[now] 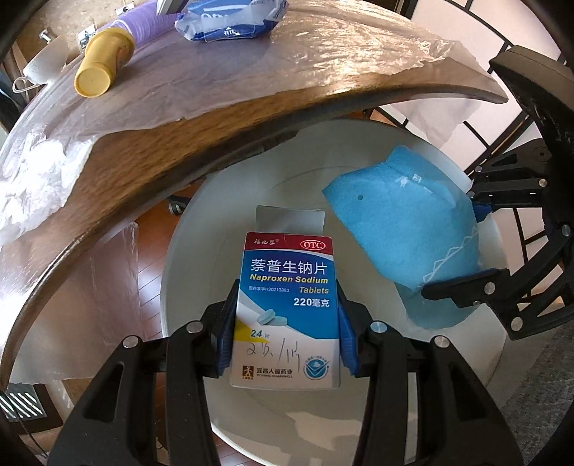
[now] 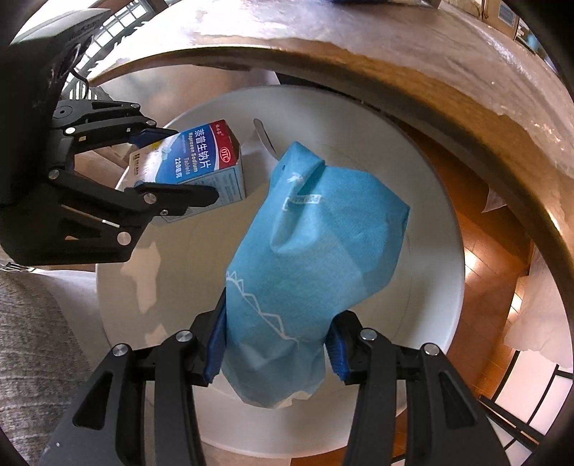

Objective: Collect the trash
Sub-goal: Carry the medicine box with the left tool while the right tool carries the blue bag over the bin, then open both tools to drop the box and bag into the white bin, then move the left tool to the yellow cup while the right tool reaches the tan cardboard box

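Cardboard medicine box (image 1: 287, 308) is clamped in my left gripper (image 1: 287, 340), blue pouch (image 2: 305, 258) in my right gripper (image 2: 274, 353); both hang long-axis down directly over the white bin (image 2: 437, 258).

A wooden table (image 1: 150, 172) under clear plastic sheet (image 1: 358, 61) carries a yellow-capped purple bottle (image 1: 107, 64) and a blue-white packet (image 1: 229, 19), above wood flooring (image 2: 480, 243).
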`<action>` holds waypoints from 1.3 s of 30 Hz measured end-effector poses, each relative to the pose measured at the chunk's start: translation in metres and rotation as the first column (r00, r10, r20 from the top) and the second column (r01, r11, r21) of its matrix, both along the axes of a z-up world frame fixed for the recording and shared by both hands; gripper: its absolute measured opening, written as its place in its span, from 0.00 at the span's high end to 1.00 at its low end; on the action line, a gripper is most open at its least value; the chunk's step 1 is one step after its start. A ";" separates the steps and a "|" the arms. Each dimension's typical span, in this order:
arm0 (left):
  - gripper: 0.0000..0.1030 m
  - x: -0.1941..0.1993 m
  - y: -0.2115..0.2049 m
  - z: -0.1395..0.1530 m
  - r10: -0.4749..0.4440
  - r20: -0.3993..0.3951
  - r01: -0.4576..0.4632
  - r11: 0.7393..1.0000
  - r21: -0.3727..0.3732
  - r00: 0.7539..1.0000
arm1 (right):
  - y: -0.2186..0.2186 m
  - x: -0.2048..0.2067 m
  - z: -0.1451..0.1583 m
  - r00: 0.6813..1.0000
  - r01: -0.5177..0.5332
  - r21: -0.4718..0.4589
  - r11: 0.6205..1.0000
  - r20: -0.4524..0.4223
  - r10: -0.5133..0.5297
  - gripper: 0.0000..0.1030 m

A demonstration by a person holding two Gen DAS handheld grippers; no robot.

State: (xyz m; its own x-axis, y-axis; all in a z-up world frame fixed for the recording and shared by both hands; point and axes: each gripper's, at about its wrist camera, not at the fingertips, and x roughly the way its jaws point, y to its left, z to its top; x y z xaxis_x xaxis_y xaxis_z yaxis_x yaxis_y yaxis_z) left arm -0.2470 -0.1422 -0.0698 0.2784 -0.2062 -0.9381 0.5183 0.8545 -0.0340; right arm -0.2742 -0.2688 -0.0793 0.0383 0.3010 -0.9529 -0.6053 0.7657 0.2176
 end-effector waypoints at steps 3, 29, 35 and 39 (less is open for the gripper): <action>0.54 0.001 -0.001 -0.004 0.000 -0.001 0.000 1.000 0.005 1.000 | 0.003 0.001 -0.004 1.000 0.003 -0.005 1.000 -0.003 -0.003 0.55; 0.30 0.004 -0.019 -0.007 0.029 0.034 -0.030 0.999 0.019 0.999 | -0.008 -0.002 0.027 0.994 0.089 -0.009 0.996 0.059 -0.088 0.25; 0.30 -0.008 -0.005 0.056 0.038 0.121 -0.025 0.994 -0.104 0.992 | -0.029 -0.013 0.113 0.955 0.105 0.041 0.994 0.274 -0.112 0.12; 0.01 -0.007 0.009 0.118 0.136 0.349 -0.078 0.981 -0.176 0.927 | -0.040 -0.005 0.183 0.773 0.248 0.079 0.965 0.585 -0.247 0.04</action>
State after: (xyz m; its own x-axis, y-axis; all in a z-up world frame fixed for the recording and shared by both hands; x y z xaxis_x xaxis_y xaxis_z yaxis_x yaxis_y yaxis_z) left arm -0.2536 -0.1335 0.0486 0.6176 -0.2922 -0.7302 0.4265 0.9045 -0.0012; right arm -0.2791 -0.3085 0.1039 0.6612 0.2008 -0.7228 -0.4046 0.9069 -0.1181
